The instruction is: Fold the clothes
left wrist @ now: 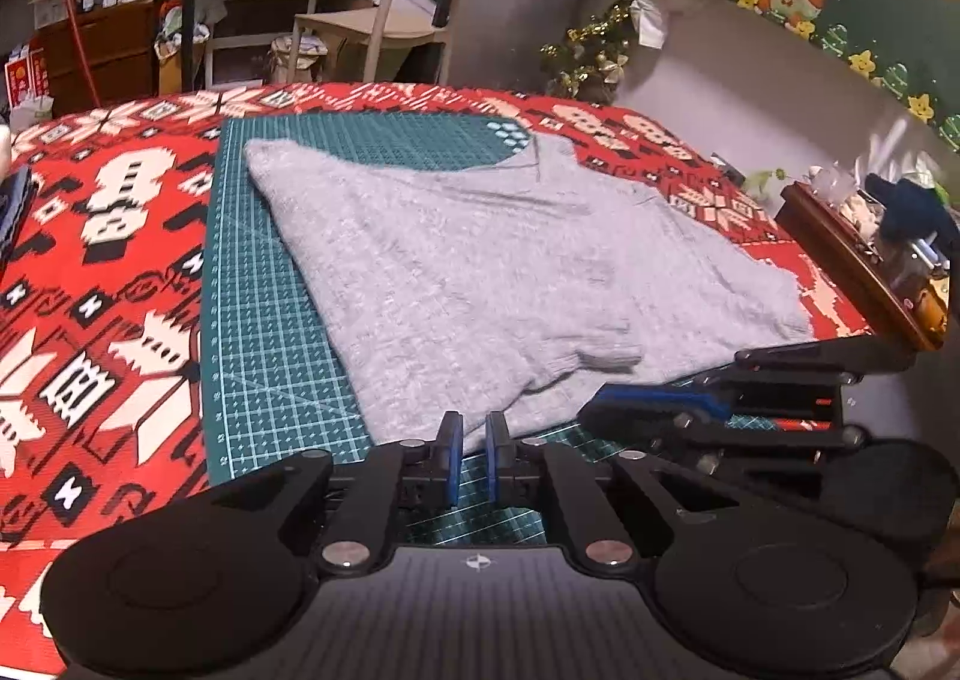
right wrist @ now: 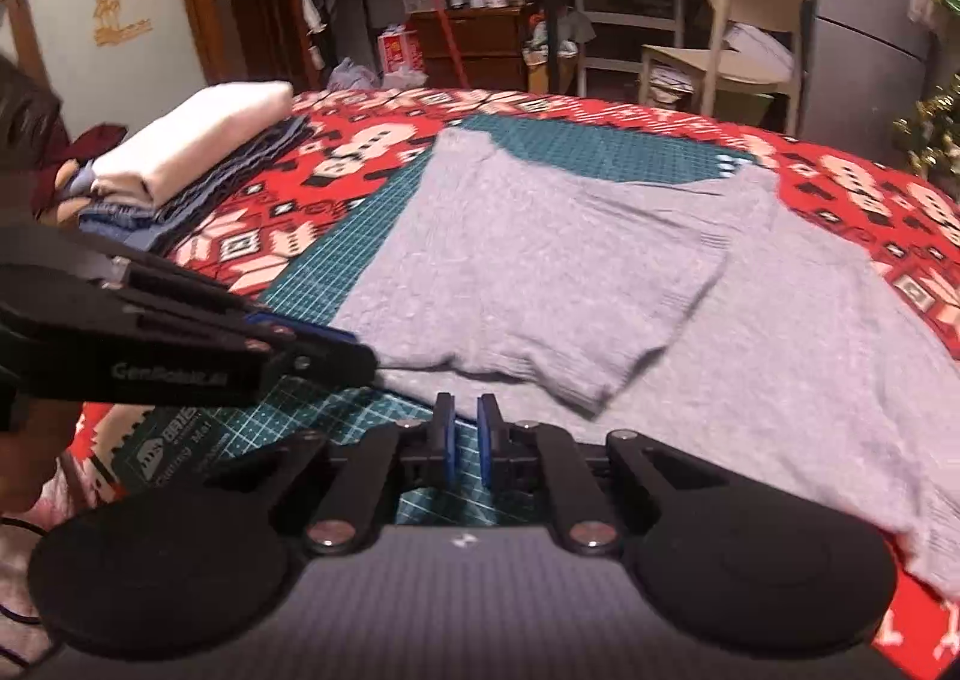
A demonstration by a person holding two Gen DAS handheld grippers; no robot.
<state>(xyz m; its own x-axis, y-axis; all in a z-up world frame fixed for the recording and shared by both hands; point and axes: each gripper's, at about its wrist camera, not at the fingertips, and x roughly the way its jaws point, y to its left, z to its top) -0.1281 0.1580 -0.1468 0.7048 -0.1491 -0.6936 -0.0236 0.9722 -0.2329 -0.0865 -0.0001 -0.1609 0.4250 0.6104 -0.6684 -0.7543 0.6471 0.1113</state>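
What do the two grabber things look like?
Both are black. The left gripper and right gripper each have two flat fingers with blue pads, jointed black bars with silver bolts, and two big round discs at the back. White letters run along the left one's side.

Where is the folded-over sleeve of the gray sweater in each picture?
Left wrist view: the sleeve lies low and right of centre on the gray sweater, its cuff just beyond the fingers.
Right wrist view: the sleeve lies near the centre, its cuff just beyond the fingers.
Shared landmark: the beige chair behind the table.
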